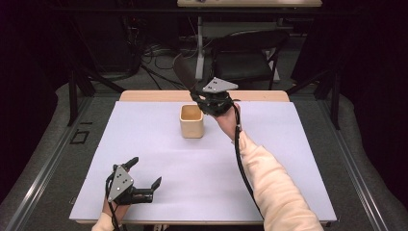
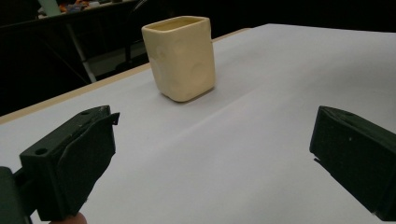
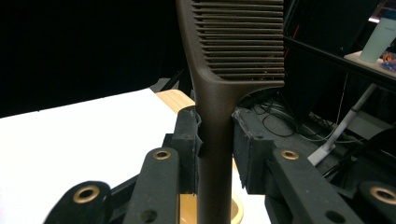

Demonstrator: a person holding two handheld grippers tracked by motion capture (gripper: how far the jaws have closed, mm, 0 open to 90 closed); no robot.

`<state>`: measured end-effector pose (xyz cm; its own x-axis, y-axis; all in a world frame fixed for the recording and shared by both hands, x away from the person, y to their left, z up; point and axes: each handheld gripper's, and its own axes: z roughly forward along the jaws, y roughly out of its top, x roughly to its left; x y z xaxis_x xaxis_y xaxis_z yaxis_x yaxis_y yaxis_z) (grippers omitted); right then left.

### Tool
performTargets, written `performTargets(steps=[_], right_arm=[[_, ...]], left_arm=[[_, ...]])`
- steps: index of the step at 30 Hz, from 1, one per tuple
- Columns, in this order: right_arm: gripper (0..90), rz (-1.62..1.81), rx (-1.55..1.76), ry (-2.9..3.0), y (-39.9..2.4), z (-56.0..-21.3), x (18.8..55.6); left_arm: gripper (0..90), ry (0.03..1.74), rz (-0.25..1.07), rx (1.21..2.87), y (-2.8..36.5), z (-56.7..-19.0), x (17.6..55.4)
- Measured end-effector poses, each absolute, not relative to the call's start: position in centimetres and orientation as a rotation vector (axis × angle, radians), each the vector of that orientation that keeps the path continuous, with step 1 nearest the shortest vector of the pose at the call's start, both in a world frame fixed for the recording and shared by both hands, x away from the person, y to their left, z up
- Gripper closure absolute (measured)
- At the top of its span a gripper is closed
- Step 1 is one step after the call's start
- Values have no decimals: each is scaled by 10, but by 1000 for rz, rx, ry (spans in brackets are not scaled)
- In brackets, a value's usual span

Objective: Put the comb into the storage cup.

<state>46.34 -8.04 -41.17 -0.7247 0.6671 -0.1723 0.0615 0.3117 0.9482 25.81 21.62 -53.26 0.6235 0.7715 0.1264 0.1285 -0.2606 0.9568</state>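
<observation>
even overhead light keeps the white table (image 1: pixel 159 183) bright while the room behind, toward twelve o'clock, is dim. the cup (image 2: pixel 180 57) casts a soft shadow toward five o'clock. the comb (image 3: pixel 224 70) looks sharp; the background is soft and grainy.

- The high view looks forward and down from above the person's side, taking in the whole white table (image 1: pixel 159 192) and the dark room behind.
- The left gripper view sits low near the tabletop, facing the cream cup (image 2: pixel 180 58) from nearby; the high view shares this cup (image 1: pixel 191 121).
- The right gripper view looks along its jaws, very close to a brown comb (image 3: pixel 219 93), toward the room beyond the table edge.
</observation>
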Motion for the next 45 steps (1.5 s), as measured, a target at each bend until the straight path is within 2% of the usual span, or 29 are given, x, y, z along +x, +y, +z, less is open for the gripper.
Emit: performTargets(steps=[45], right_arm=[[724,1477,606,2004,-54,-431,470]], left_arm=[[2,728,731,1751,217,-532,258]])
